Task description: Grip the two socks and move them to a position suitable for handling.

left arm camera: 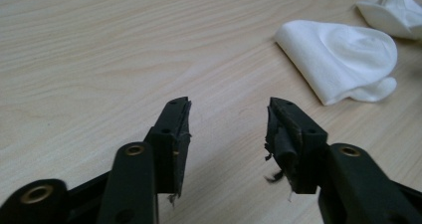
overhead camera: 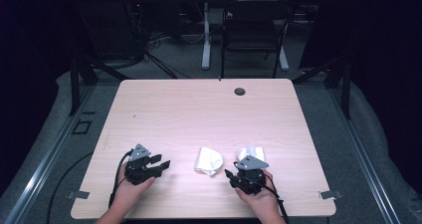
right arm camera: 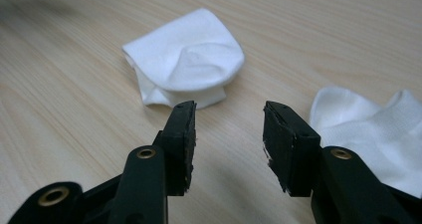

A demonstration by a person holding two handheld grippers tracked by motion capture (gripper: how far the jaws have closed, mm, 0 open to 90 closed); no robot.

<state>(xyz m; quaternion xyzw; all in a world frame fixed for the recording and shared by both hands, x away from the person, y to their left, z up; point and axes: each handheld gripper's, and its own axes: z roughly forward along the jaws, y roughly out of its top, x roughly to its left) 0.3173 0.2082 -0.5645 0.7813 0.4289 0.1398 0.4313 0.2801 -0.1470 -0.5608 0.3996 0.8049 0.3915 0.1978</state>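
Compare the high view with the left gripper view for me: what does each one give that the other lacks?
High view alone: both hands, the right gripper, a chair beyond the table's far edge, and the table's grommet hole. Left gripper view alone: a close look at the worn pads and their frayed edges. Both: the left gripper, open and empty, the wooden table, the folded sock and the second sock.
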